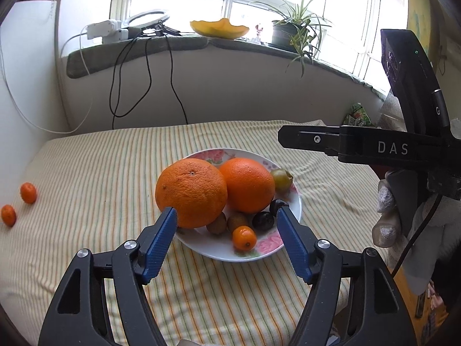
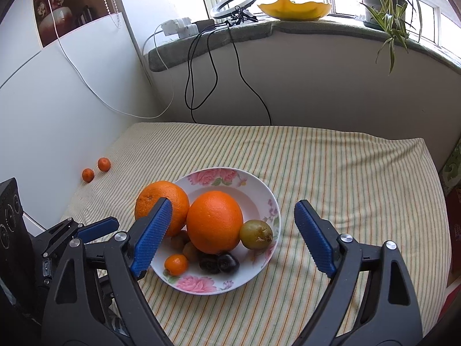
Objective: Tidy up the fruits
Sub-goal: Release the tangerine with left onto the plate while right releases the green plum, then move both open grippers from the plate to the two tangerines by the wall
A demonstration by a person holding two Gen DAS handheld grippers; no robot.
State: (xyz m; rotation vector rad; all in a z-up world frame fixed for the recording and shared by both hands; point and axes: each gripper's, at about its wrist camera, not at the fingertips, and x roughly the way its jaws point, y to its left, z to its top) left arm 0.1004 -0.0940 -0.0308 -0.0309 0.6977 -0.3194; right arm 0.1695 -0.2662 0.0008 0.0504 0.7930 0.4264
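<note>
Both tongs stood wide open and held nothing. The left tongs [image 1: 226,216] hovered low over the near rim of the flowered plate [image 1: 296,201] on the striped worktop [image 1: 100,173], its left pad seeming just beside the larger orange [image 1: 191,191] — whether it touched could not be told. That orange sat at the plate's left edge against a second orange [image 1: 249,184]; in front of them lay a small kumquat [image 1: 244,238], brownish kiwi-like fruits [image 1: 236,220] and dark plums [image 1: 263,219], with a greenish fruit [image 1: 281,179] at the right rim. The two loose kumquats [image 1: 28,192] lay well apart on the cloth, far to the left — off the left tongs' own side, so that hand looked the nearer one for them. They were near-round, with no long axis to speak of. The right tongs [image 2: 230,230] hung above the plate [image 2: 259,193] too, spread across the second orange [image 2: 214,220]. Nothing lay between the plate and the stray fruit [image 2: 104,164]; only bare cloth. Judging by this, a swing leftward and down would be needed, keeping clear of the big orange.
</note>
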